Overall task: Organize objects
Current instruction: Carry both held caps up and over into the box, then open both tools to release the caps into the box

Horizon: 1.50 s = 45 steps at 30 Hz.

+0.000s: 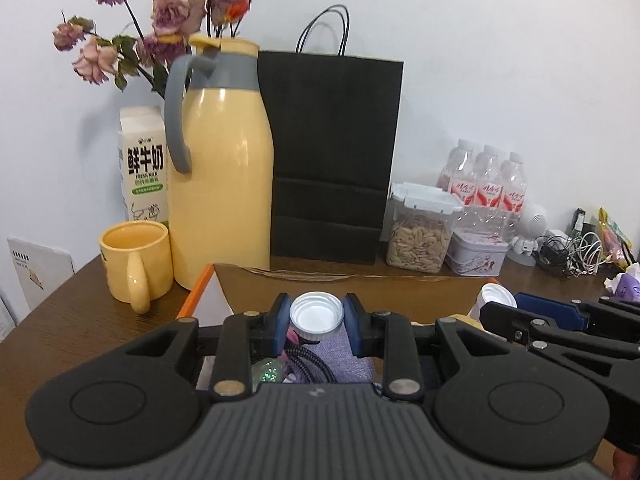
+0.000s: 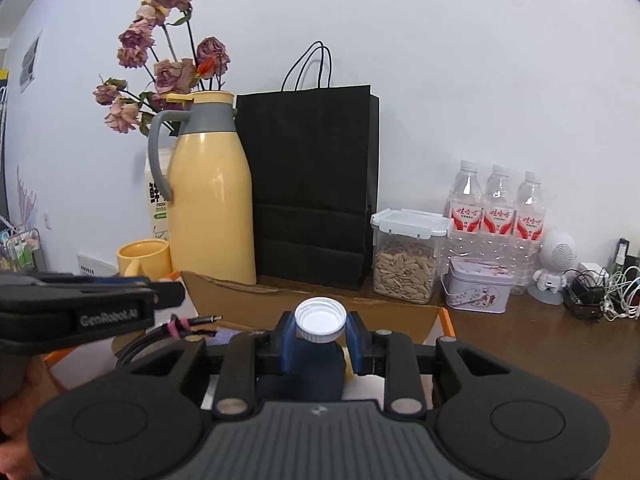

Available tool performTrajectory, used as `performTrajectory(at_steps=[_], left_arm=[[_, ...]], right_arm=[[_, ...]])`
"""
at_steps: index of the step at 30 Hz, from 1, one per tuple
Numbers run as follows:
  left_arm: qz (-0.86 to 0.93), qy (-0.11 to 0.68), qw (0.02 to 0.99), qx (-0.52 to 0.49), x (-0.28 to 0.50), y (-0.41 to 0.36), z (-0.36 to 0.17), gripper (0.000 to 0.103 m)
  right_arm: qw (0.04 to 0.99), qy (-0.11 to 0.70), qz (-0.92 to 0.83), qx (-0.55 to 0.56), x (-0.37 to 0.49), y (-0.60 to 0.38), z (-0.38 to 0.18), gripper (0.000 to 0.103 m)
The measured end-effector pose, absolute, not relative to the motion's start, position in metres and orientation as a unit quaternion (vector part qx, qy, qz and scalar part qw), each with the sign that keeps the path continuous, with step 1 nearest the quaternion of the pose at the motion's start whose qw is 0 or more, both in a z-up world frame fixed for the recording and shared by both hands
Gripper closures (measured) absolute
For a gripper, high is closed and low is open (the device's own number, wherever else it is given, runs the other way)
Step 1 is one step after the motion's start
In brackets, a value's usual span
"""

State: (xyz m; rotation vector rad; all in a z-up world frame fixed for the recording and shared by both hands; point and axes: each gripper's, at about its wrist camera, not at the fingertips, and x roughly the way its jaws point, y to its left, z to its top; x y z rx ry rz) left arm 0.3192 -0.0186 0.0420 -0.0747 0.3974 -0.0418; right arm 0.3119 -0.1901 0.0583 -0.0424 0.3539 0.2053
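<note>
My left gripper [image 1: 317,307] is shut on a bottle by its neck, and the bottle's white cap [image 1: 317,318] shows between the blue pads; its body is mostly hidden. My right gripper [image 2: 320,326] is shut on a dark blue bottle [image 2: 316,372] with a white cap [image 2: 320,318]. Both grippers hang side by side over an open cardboard box [image 2: 240,292] with orange edges. The right gripper [image 1: 504,308] and its capped bottle also show at the right of the left wrist view. The left gripper [image 2: 172,292] enters the right wrist view from the left.
Inside the box [image 1: 320,276] lie a purple cloth [image 1: 340,356] and a black cable [image 2: 176,328]. Behind it stand a yellow mug [image 1: 134,256], a yellow thermos jug [image 1: 222,160], a milk carton [image 1: 142,164], a black paper bag [image 1: 332,152], a seed jar [image 2: 406,256], a tin [image 2: 478,288] and water bottles [image 2: 496,208].
</note>
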Motion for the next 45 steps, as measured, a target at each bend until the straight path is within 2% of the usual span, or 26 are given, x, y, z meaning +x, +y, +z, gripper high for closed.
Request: performTrajectory(at_steps=[6, 8, 9, 10, 11, 12, 13, 17, 45], left_arm=[[-0.024, 0.206, 0.978, -0.027, 0.328, -0.016, 0.034, 0.072], [-0.013, 0.201, 0.979, -0.024, 0.327, -0.013, 0.035, 0.057], [-0.006, 0.197, 0.980, -0.026, 0.326, -0.011, 0.035, 0.037], [0.002, 0.191, 0.981, -0.028, 0.325, -0.008, 0.036, 0.016], [0.012, 0.182, 0.983, -0.029, 0.323, -0.007, 0.038, 0.007], [0.021, 0.171, 0.985, -0.032, 0.321, -0.004, 0.039, 0.000], [0.027, 0.162, 0.986, -0.034, 0.319, -0.003, 0.040, 0.000], [0.034, 0.164, 0.985, -0.037, 0.321, -0.001, 0.043, 0.000], [0.027, 0.157, 0.987, -0.023, 0.287, -0.005, 0.049, 0.000]], right_arm=[[0.975, 0.190, 0.111, -0.019, 0.326, -0.188, 0.050, 0.077], [0.975, 0.193, 0.113, -0.016, 0.326, -0.190, 0.049, 0.076], [0.975, 0.192, 0.112, -0.015, 0.325, -0.190, 0.049, 0.075], [0.975, 0.193, 0.110, -0.014, 0.325, -0.192, 0.049, 0.064], [0.975, 0.193, 0.109, -0.013, 0.324, -0.193, 0.049, 0.046], [0.976, 0.191, 0.107, -0.013, 0.322, -0.193, 0.050, 0.036], [0.977, 0.188, 0.104, -0.012, 0.321, -0.194, 0.050, 0.022], [0.977, 0.185, 0.105, -0.005, 0.320, -0.198, 0.052, 0.000], [0.977, 0.184, 0.102, -0.032, 0.291, -0.193, 0.060, 0.000]])
